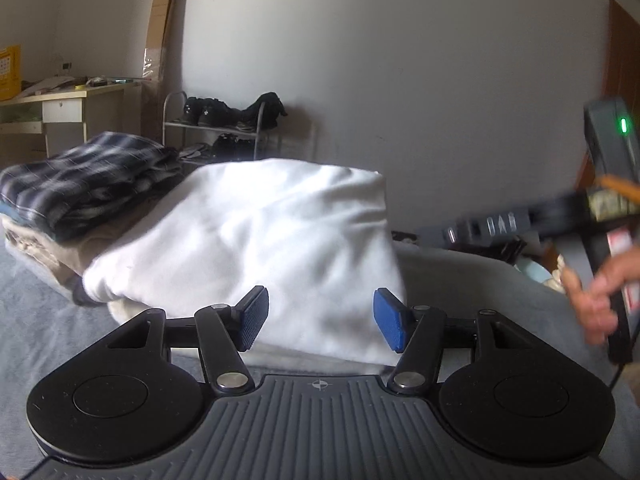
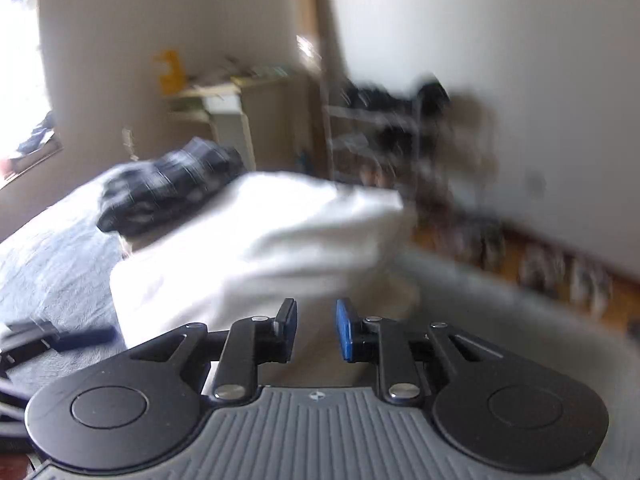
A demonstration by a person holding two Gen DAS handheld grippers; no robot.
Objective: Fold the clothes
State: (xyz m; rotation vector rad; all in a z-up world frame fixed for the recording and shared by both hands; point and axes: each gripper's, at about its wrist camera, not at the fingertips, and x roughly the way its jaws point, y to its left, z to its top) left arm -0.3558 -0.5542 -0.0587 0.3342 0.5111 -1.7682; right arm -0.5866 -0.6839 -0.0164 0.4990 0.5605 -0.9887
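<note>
Both grippers stand empty: left gripper (image 1: 321, 320) spread wide, right gripper (image 2: 317, 330) narrowly parted, gripping nothing. Just ahead, the folded white garment (image 1: 256, 248) leans against the clothes stack (image 1: 80, 184) on the grey bed (image 1: 36, 308). Soft, light, floppy; probably best pinched along a folded edge.

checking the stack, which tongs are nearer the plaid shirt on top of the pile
Left. The left tongs sit just right of the plaid shirt; the right tongs are further right, beyond the white garment.

Shoe rack (image 1: 216, 128) with dark shoes beside a cluttered desk (image 1: 60, 108), against the wall
</note>
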